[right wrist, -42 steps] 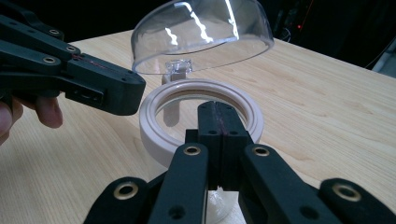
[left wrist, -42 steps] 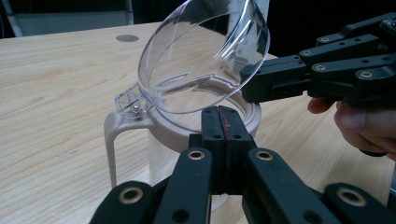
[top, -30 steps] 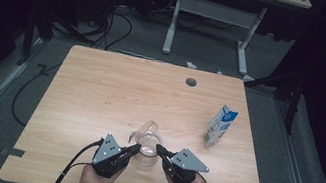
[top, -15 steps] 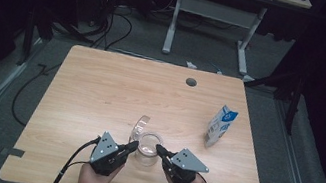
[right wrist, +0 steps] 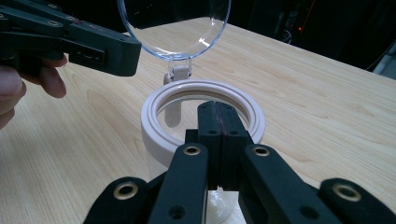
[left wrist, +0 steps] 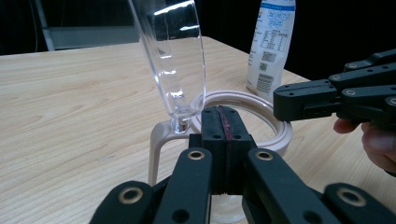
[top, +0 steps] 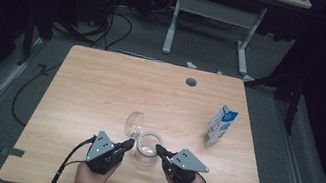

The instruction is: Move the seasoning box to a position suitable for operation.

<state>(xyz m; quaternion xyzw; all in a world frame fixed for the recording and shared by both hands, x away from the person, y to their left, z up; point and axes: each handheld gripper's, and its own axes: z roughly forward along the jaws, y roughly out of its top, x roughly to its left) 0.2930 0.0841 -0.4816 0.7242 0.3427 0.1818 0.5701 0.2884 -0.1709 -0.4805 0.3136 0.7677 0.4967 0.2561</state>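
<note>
Jar (top: 148, 149): clear body with a pale ring at the mouth, standing upright on the surface (top: 100, 90). It sits between the two sets of jaws, just ahead of both.
Lid (top: 134, 123): clear, round, hinged to the ring. It stands swung open and nearly upright, on the far side of the jar from the hands, tilted away from the mouth.
Mouth: uncovered; the ring (right wrist: 201, 114) shows whole in the right gripper view.
Left gripper (top: 127, 144): jaws pressed together, nothing between them. The tips lie at the jar's ring near the hinge; whether they touch it I cannot tell.
Right gripper (top: 159, 149): jaws pressed together, nothing between them. The tips lie at the opposite edge of the ring, at about rim height; contact I cannot tell.
Handle (left wrist: 158, 149): a pale loop runs down the jar's side below the hinge, just left of the left jaws in the left gripper view.
Hands: one on each gripper, at the near edge of the surface.
Carton (top: 220, 126): blue and white, upright, well apart from the right jaws, beyond them and to their right.
Hole (top: 191, 82): round, in the surface, far beyond the jaws.
</note>
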